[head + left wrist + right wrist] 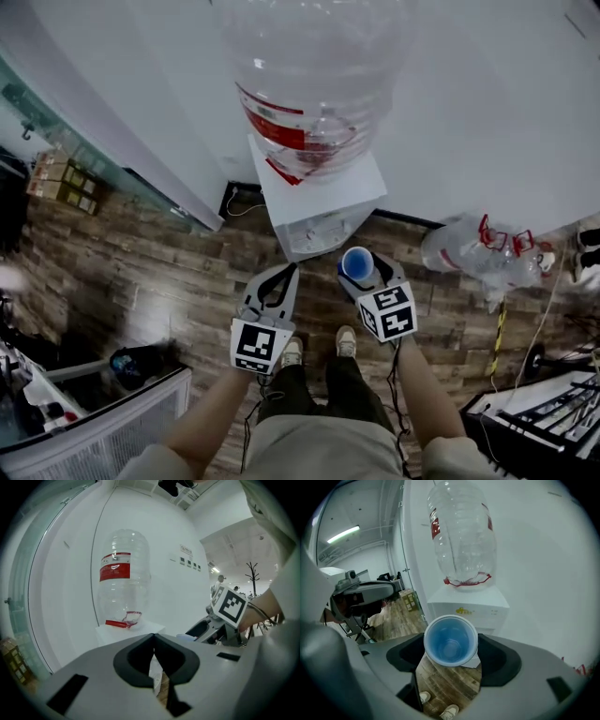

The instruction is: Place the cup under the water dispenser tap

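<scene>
A blue cup [357, 264] [450, 641] stands upright with its mouth open toward me, and my right gripper [361, 274] [451, 645] is shut on its sides. It hangs over the wooden floor, just in front of the white water dispenser [319, 202] [468, 605], which carries a large clear bottle [309, 84] [461, 536] with a red label. I cannot make out the tap. My left gripper [291, 271] [153, 638] is shut and holds nothing, level with the right one and to its left. In the left gripper view the dispenser top [129, 631] lies ahead.
A crumpled clear bottle with red handles [478, 248] lies on the floor to the right of the dispenser. Cardboard boxes [61, 178] sit by the glass wall at left. A white basket [112, 422] and a black rack [544, 403] flank the person's shoes [319, 349].
</scene>
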Demonstrator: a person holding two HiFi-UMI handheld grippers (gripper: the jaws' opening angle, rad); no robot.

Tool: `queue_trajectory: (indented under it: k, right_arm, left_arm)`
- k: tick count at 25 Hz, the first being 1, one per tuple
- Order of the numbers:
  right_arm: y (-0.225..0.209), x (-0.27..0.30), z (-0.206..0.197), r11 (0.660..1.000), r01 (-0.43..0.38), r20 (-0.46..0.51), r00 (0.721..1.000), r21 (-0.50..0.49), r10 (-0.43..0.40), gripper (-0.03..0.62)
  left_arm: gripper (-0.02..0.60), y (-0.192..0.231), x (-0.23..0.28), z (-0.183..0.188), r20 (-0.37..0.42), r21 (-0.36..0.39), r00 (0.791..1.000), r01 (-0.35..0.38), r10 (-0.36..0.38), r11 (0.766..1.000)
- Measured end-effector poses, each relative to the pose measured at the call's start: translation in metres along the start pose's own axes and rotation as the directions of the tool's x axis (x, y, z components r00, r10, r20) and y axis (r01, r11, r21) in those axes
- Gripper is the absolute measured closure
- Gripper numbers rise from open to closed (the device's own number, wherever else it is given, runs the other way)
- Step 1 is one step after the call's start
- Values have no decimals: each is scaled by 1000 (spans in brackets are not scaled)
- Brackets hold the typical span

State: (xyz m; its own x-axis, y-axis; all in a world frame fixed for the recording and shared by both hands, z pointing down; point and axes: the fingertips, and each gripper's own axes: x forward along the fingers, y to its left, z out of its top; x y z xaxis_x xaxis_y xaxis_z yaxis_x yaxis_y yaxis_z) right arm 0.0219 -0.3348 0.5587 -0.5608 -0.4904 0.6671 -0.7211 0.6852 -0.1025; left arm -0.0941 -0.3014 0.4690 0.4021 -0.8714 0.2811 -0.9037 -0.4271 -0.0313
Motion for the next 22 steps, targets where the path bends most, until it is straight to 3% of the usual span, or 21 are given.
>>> queue_trajectory:
  k: [9,22]
  right_arm:
    - [-29,82,-45,993,-89,-43,995,-78,86,237]
    - [-69,196,-122,988,-66,-68,996,-140,56,235]
  left_arm:
    - [575,-4,53,-54,-34,-63,994,-108,106,992]
    - [575,-9,106,-168,-111,-121,987,-132,118,984]
